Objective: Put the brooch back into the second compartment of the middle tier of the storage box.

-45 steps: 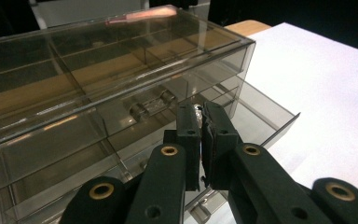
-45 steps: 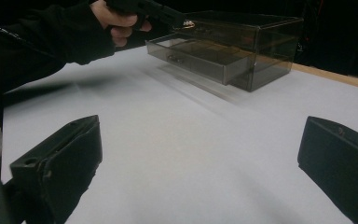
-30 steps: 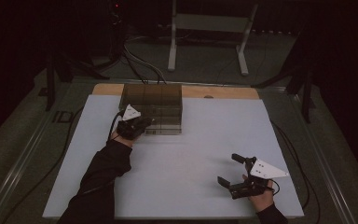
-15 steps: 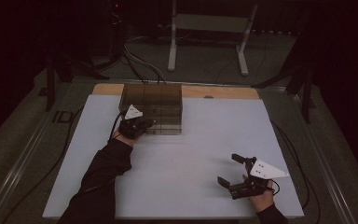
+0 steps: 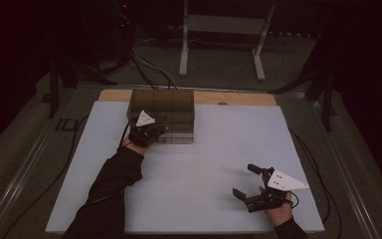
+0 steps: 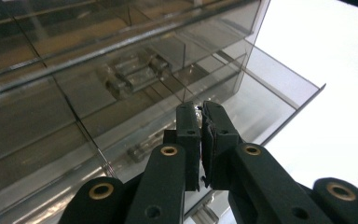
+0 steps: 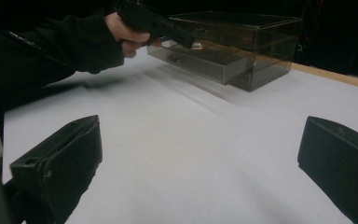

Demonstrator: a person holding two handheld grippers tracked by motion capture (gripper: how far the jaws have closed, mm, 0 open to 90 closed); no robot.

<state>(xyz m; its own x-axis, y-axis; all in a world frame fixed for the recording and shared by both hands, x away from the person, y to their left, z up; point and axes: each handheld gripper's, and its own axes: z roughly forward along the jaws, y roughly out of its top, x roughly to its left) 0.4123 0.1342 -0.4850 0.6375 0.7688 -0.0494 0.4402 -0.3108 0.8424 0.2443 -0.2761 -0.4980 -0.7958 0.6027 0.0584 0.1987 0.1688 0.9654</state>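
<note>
Smoked-plastic drawer (image 6: 261,88) partly out: L tool (image 6: 201,114) clenched on its front; pull straight, level. R tool (image 5: 248,181) released, idle.

Drawer handle (image 6: 196,108) hidden between left claw (image 6: 201,110) tips.

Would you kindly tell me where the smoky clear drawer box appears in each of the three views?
High view: drawer box at the table's far edge, left of centre.
Left gripper view: drawer box fills the upper left, close up.
Right gripper view: drawer box upper right of centre.
Shared landmark: left gripper at its drawer.
</note>
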